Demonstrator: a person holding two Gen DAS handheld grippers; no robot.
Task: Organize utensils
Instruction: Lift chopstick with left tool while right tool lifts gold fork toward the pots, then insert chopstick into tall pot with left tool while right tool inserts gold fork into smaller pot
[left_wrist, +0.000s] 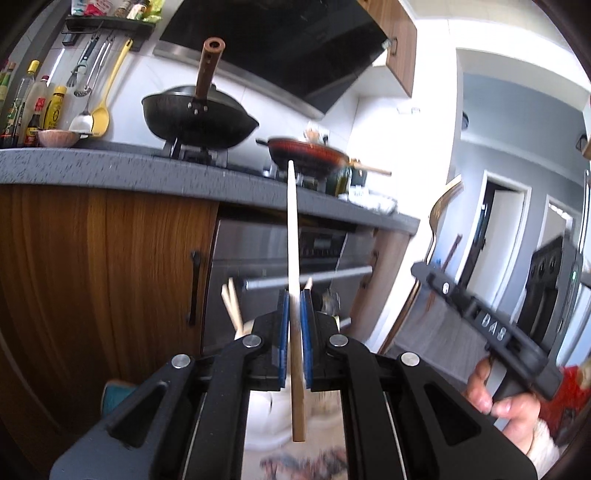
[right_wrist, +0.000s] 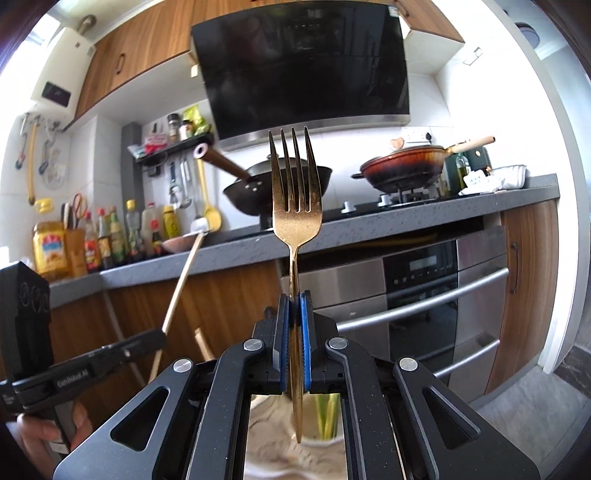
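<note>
Before the speckled grey counter (right_wrist: 240, 254), left claw (left_wrist: 294, 306) clamped on a slim wooden chopstick (left_wrist: 293, 229), right claw (right_wrist: 294, 308) on a gold fork (right_wrist: 295, 206) — four tapered tines

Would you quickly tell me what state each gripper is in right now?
Left gripper: closed on a wooden chopstick, held upright.
Right gripper: closed on the handle of a gold fork, tines up.

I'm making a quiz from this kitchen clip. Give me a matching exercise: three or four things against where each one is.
Things:
1. gold metal fork
2. pale wooden chopstick
3. black wok with brown handle
4. yellow plastic ladle

Places:
A. hanging at the wall
B. clamped in the left gripper
C. on the stove
D. clamped in the right gripper

Pairs: 1-D, 2-B, 3-C, 4-A
</note>
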